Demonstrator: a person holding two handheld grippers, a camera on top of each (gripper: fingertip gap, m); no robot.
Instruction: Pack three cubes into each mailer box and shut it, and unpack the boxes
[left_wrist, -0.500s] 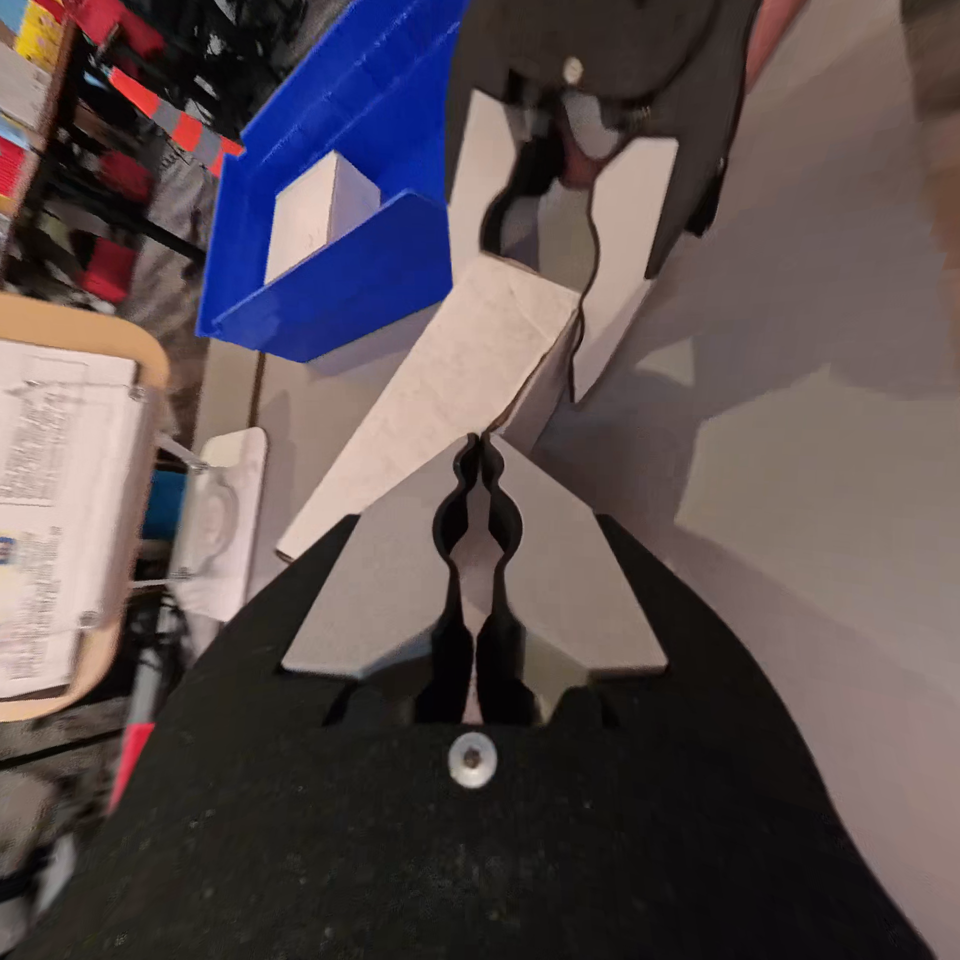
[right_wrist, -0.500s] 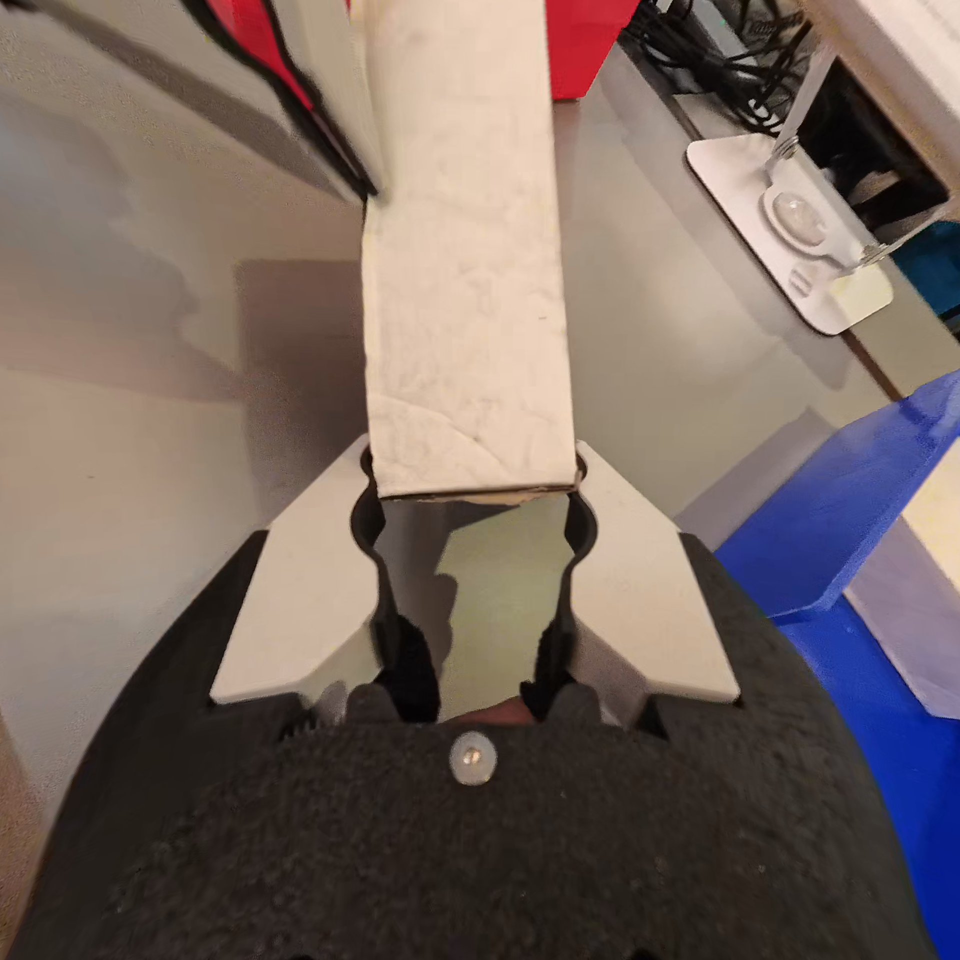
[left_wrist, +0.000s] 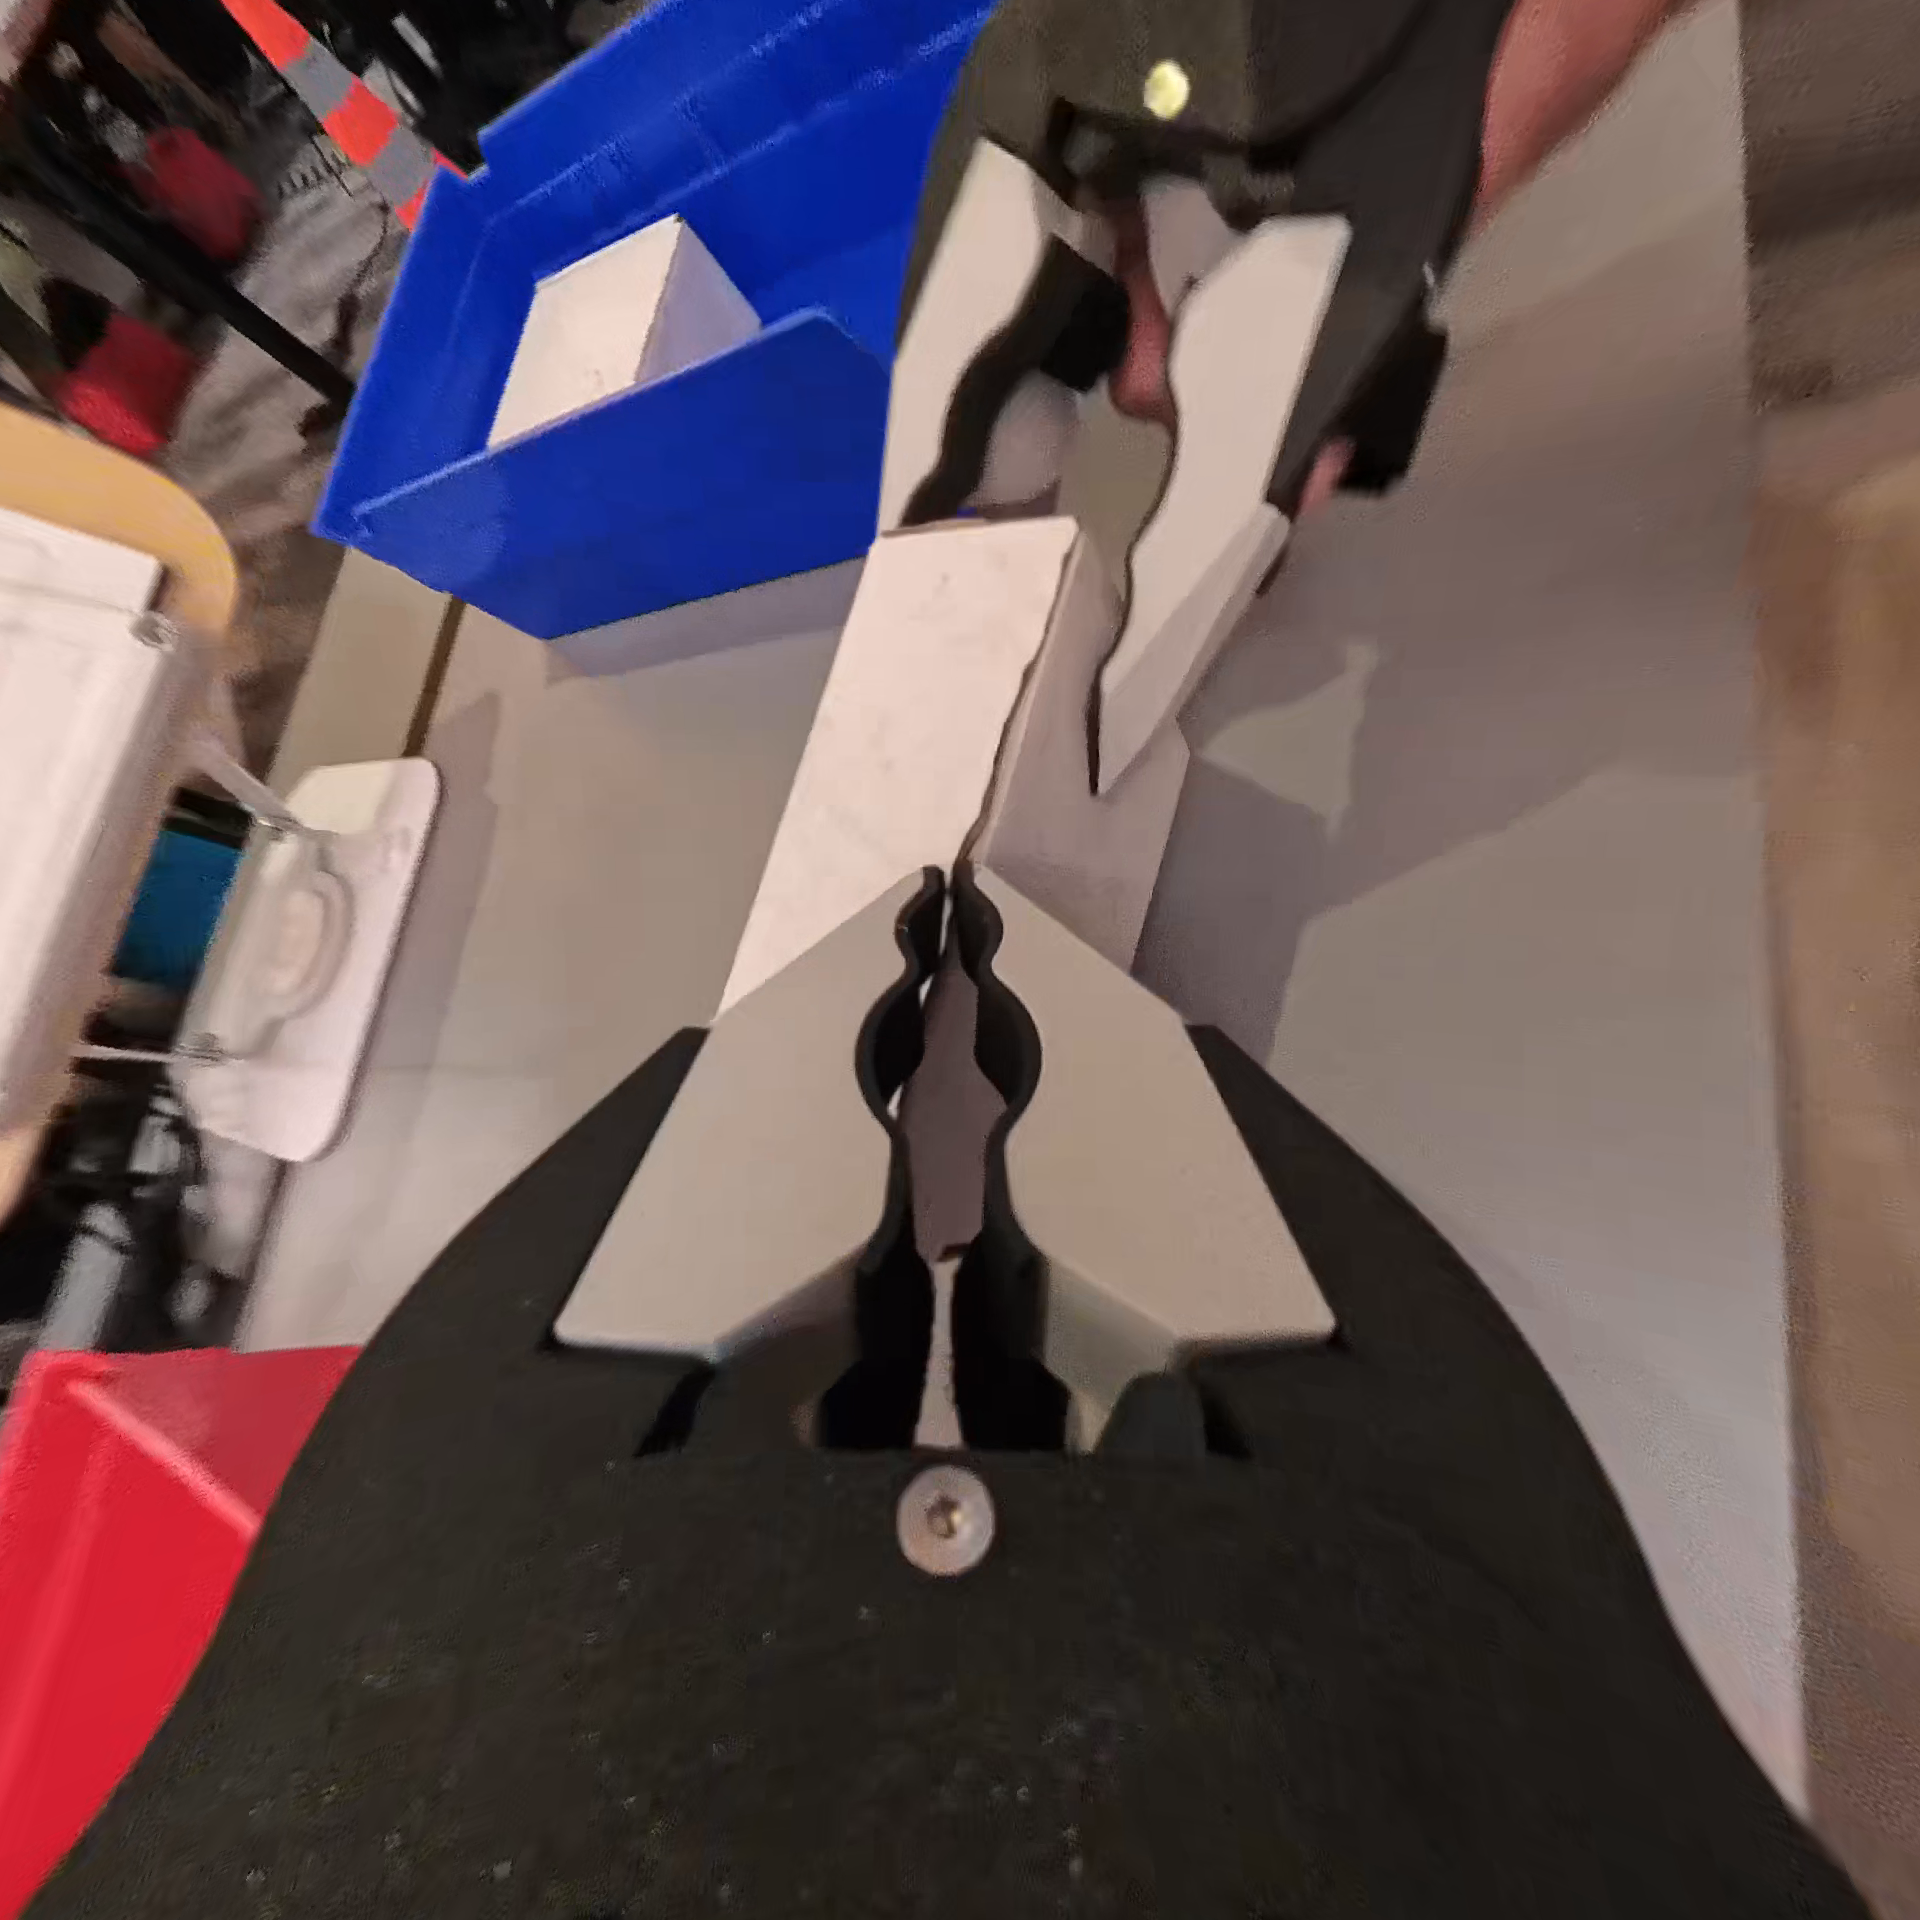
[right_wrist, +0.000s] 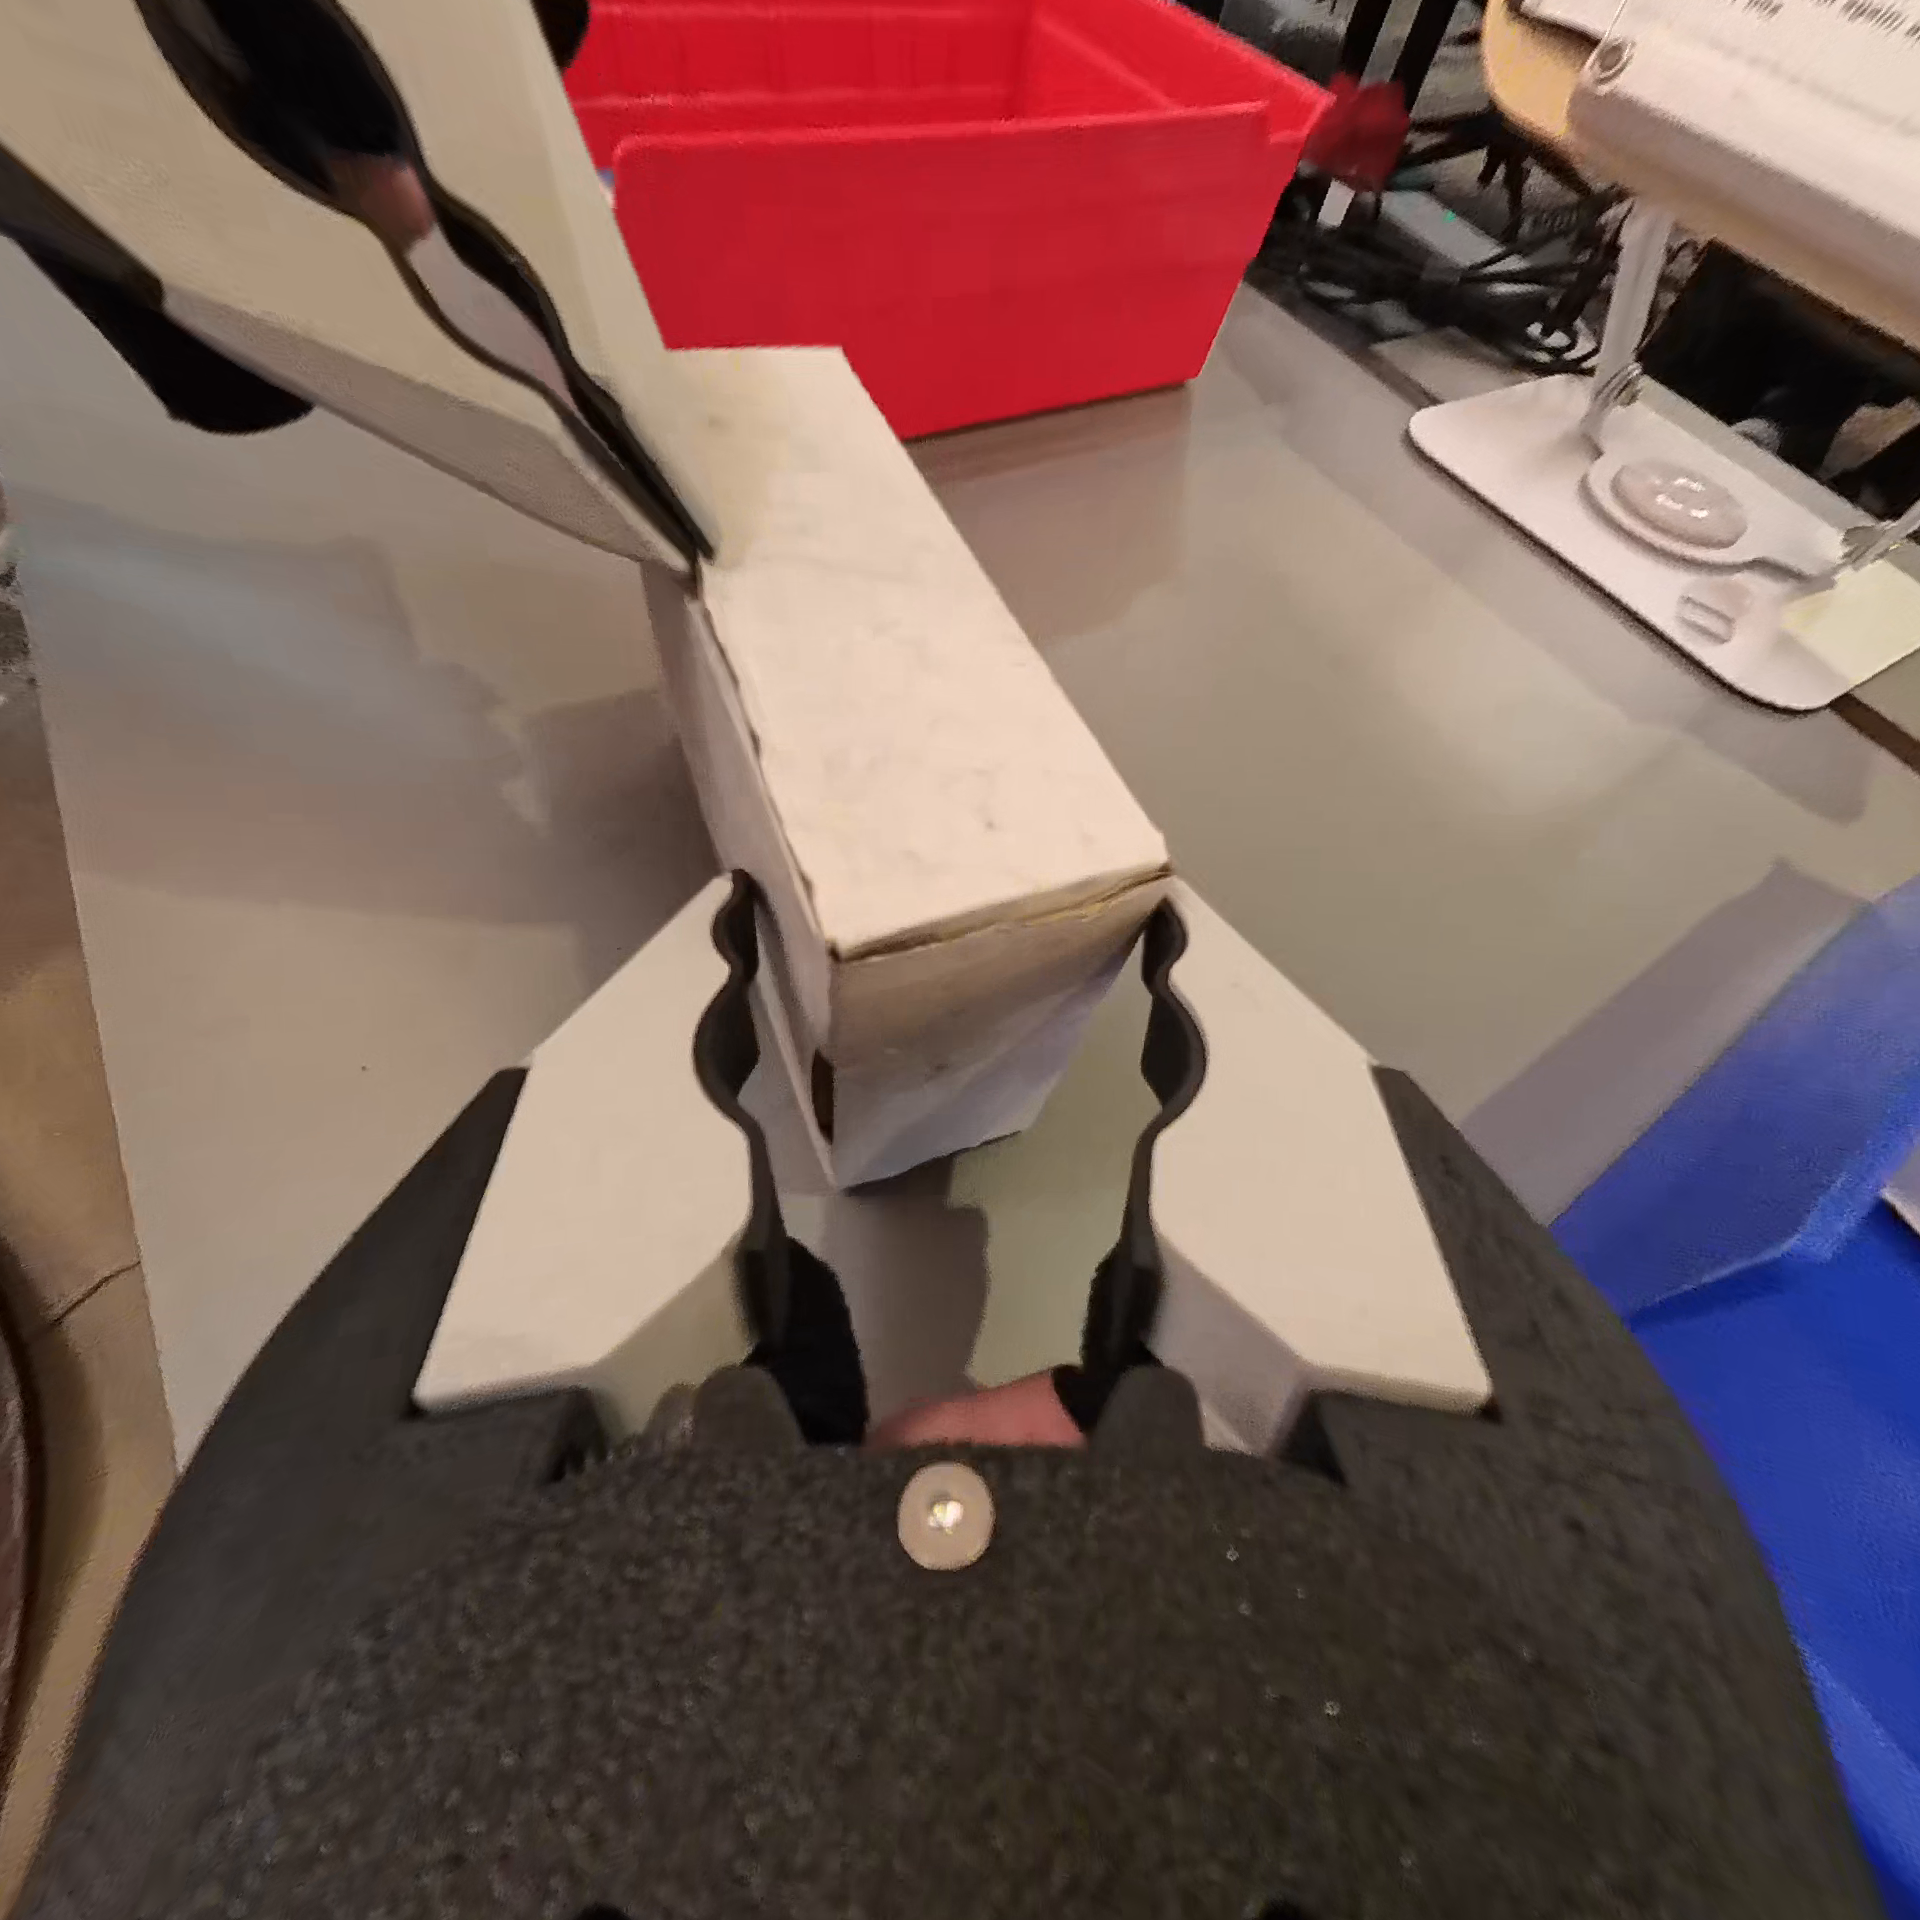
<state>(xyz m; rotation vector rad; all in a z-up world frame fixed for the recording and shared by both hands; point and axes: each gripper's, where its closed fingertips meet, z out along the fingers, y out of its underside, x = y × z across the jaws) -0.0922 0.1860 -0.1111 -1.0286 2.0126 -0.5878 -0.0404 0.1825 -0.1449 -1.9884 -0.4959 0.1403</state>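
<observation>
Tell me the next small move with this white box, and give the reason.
Probably lift the pinched flap up with the left gripper to open the mailer box. Its fingertips look shut on a thin cardboard edge along the box's top seam, while the right gripper straddles the near end, jaws spread across its width, steadying it on the table. The lid still lies flat.

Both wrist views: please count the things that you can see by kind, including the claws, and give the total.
bins: 2, the blue bin and the red bin
mailer box: 1
white block inside the blue bin: 1
claws: 2, the left claw and the right claw
white stand base: 1
Total: 7
</observation>
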